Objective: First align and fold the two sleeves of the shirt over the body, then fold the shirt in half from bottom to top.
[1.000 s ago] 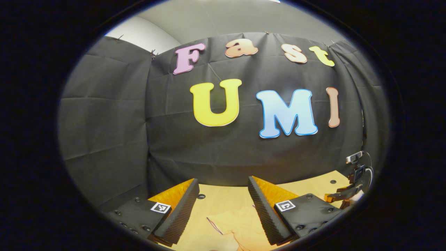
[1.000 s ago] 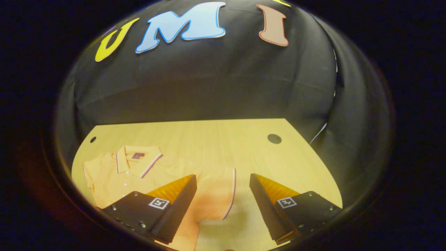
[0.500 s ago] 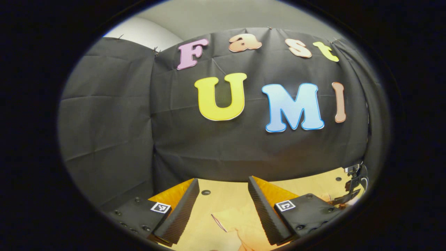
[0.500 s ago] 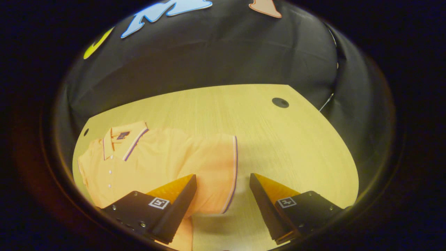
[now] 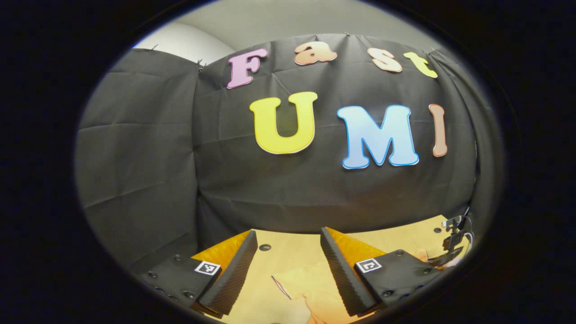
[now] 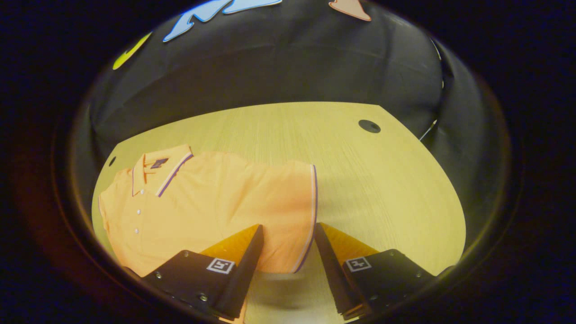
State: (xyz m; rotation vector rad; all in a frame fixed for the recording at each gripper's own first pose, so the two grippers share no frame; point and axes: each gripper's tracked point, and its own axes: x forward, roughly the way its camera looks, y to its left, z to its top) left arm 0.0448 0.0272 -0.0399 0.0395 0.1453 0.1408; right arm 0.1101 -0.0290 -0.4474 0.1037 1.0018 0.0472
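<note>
Desk of pale wood carries one orange polo shirt; right hand-held gripper straddles its sleeve cuff, fingers apart; left hand-held gripper likewise spread.

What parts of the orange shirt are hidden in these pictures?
- Right gripper view: the shirt has its bottom hem cut off below, behind the right gripper.
- Left gripper view: a corner of the shirt shows between the fingers; the rest is cut off at the bottom edge.
</note>
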